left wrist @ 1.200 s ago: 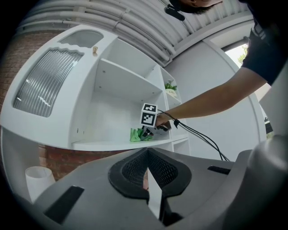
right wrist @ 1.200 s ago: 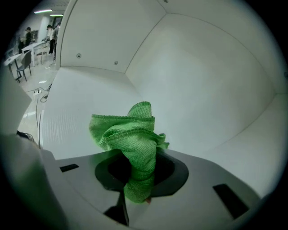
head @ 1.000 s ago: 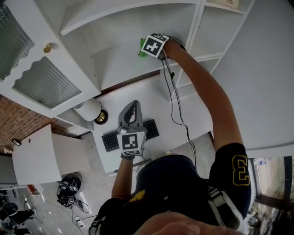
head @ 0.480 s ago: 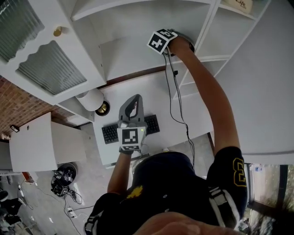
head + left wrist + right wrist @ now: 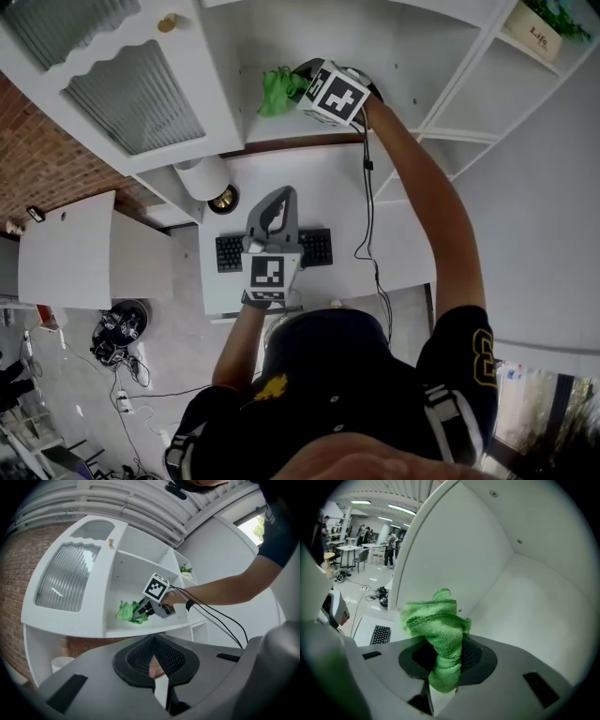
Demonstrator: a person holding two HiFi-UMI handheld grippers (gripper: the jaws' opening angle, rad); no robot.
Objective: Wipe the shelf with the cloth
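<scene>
**A:** Head view first: where's your cloth?
**B:** It's bunched in your right gripper, up in the shelf compartment beside the open door. Your arm stretches because that board sits above the desk.
**A:** And your left?
**B:** Your left gripper hangs low over the keyboard, out of the way. I'd say wiping needs only 1 tool.
**A:** Left gripper view?
**B:** Its jaws are pressed together on nothing. Beyond them, your cloth is at the board, but I can't tell whether it's touching or just above. That compartment holds nothing else, and the next 1 holds a planter.
**A:** Right gripper view?
**B:** The jaws pinch the cloth's lower fold, so the loose bulk juts ahead to meet the surface. I'd judge the wipe under way, with the back corner left to do.
</scene>
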